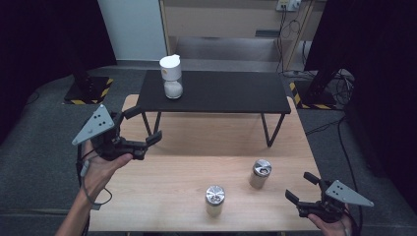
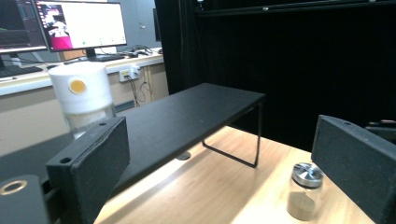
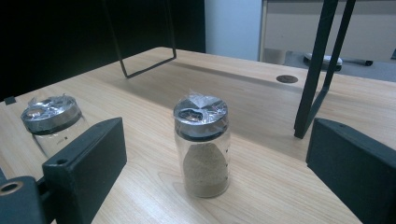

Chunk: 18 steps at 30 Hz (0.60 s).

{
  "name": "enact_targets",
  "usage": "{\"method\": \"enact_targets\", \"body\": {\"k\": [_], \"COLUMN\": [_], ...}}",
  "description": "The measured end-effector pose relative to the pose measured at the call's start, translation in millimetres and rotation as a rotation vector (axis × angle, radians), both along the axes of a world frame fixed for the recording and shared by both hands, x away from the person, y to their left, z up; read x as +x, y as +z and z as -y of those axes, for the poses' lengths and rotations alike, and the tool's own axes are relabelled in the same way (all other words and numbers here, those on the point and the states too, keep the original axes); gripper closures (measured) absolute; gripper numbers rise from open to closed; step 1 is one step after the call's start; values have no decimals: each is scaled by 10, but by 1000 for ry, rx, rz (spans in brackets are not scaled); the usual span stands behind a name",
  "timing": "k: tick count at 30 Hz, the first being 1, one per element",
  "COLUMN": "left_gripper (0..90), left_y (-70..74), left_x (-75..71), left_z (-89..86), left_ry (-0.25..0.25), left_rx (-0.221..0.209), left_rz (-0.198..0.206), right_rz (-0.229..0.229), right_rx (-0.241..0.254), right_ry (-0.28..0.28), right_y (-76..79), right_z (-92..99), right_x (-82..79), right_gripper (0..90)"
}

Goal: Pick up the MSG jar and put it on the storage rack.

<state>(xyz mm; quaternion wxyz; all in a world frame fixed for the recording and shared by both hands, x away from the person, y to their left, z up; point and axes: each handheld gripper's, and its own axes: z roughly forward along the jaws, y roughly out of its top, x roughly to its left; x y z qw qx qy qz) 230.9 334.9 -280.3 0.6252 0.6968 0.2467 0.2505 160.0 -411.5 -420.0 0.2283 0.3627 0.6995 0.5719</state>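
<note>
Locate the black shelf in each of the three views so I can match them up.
High view: the black shelf stands across the far half of the wooden table, upper centre.
Left gripper view: its top runs from the left edge to right of centre, seen from one end, above the light table.
Right gripper view: its thin legs rise at top left and upper right.
Shared landmark: the wooden table under it.
</note>
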Motion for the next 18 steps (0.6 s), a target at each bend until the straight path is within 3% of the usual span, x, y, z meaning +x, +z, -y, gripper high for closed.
{"method": "enact_targets", "body": {"k": [9, 18], "left_gripper": [31, 31], "left_y": [-284, -562], "left_x": [-237, -371], "left_z": [-14, -51], "left_ry": [4, 27], "left_rx": [1, -6], "left_rz": [-9, -36], "right_rz": [-2, -2], "right_rx": [-2, -5], "right_ry": [-1, -3], "right_y": [3, 5], "right_z": [-3, -6], "right_x": [0, 0], "right_gripper": [54, 54]}}
